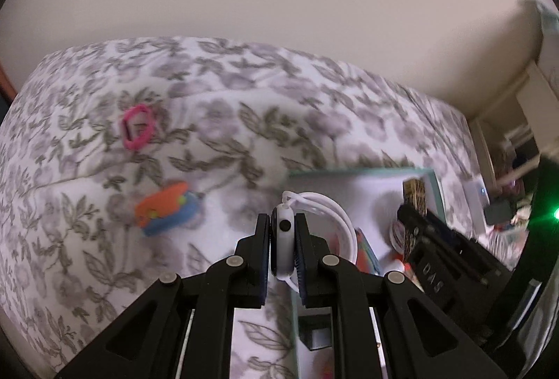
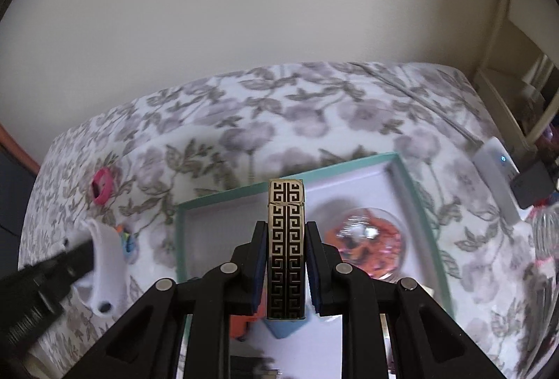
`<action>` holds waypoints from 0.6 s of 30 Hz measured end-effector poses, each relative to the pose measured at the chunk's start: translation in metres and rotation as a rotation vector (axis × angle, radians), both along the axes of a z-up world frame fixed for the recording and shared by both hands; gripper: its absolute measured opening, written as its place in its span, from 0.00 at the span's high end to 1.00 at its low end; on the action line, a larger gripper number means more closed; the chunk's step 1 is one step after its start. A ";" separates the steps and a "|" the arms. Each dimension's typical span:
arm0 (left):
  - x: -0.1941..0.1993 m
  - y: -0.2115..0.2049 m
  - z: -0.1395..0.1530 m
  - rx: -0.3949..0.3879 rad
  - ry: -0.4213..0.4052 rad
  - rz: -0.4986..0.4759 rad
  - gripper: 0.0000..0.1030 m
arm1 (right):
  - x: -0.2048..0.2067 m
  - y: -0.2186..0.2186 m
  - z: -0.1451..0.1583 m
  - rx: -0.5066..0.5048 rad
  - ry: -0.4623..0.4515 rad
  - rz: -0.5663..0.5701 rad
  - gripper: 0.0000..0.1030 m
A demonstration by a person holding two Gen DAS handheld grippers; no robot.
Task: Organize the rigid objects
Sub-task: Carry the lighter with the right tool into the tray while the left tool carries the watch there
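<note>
My left gripper (image 1: 283, 232) is shut on a white charger puck with a coiled white cable (image 1: 283, 239), held above the left edge of a teal-rimmed tray (image 1: 356, 171). My right gripper (image 2: 285, 239) is shut on a gold lighter with a black key pattern (image 2: 285, 239), held upright over the same tray (image 2: 408, 183). The right gripper with the lighter also shows in the left wrist view (image 1: 414, 201). The left gripper with the white puck shows in the right wrist view (image 2: 104, 260). A pink ring (image 1: 137, 127) and an orange and blue toy (image 1: 167, 213) lie on the floral bedspread.
In the tray sits a clear round dish with orange and pink bits (image 2: 367, 239). A white power adapter with a blue light (image 2: 496, 166) and a dark box (image 2: 532, 183) lie at the bed's right edge. A cream wall stands behind the bed.
</note>
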State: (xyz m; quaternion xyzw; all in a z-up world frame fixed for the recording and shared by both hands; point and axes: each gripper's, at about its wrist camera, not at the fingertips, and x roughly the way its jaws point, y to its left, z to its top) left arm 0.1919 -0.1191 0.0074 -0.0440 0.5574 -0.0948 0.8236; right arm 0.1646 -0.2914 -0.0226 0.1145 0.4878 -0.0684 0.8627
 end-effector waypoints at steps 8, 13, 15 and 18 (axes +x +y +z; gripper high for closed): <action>-0.008 -0.042 -0.017 0.039 0.025 -0.087 0.87 | -0.011 -0.032 0.004 0.000 0.001 -0.052 0.79; -0.015 -0.062 -0.022 0.060 0.027 -0.136 0.87 | -0.013 -0.044 0.000 0.013 0.023 -0.069 0.79; -0.019 -0.070 -0.024 0.070 0.031 -0.157 0.87 | -0.013 -0.044 -0.002 0.020 0.029 -0.064 0.79; -0.023 -0.081 -0.029 0.084 0.040 -0.185 0.87 | -0.013 -0.045 -0.005 0.035 0.037 -0.058 0.78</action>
